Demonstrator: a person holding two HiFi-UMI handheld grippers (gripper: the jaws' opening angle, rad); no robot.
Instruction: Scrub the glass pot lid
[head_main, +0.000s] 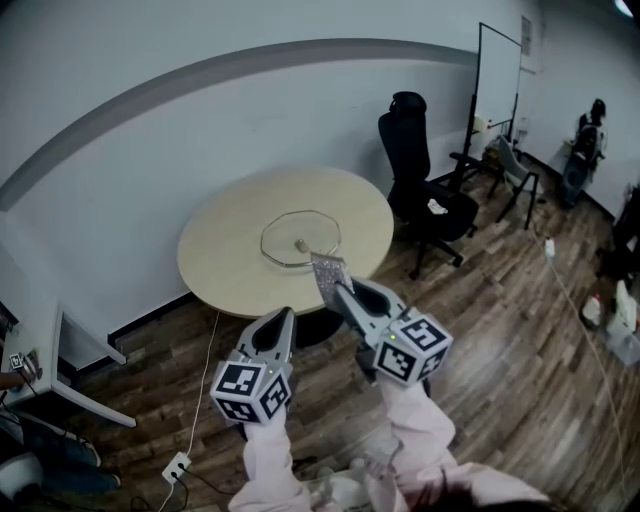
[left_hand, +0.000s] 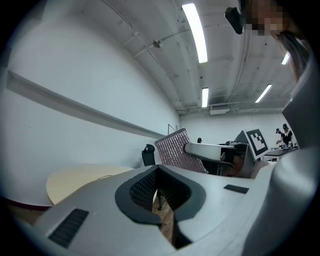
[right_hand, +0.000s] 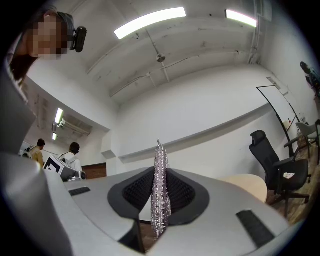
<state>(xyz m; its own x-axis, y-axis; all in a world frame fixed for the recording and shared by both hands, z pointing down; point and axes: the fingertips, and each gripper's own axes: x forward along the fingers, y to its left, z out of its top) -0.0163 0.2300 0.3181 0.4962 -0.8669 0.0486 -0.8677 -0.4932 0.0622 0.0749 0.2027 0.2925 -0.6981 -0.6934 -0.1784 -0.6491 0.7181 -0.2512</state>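
The glass pot lid (head_main: 300, 238) lies flat, knob up, near the middle of the round table (head_main: 225, 262); nothing touches it, and nothing else shows on that table.

On the near side of the table, the right gripper (head_main: 338, 290) is clamped on a silvery mesh scrubbing cloth (head_main: 328, 272); the right gripper view shows the cloth edge-on, pinched between the two pads and standing up past the jaw tips; in the head view its free end sits over the table's near edge, short of the lid. The left gripper (head_main: 280, 322) hangs just beside it, further from the table; its jaws are together with nothing between them.

Right of the table stands a black office chair (head_main: 420, 170); beyond that a whiteboard (head_main: 497, 75) and a person (head_main: 590, 140), well apart from the table. A power strip (head_main: 176, 466) lies on the wood floor (head_main: 500, 330) at the table's near left.

The step in hand looks like the approach; scrubbing has not begun. The next move calls for carrying the cloth forward and down until its broad face, not its edge, presses on the glass; a loose lid on a smooth top will likely slide, so the left gripper would have to open and steady the rim or knob.
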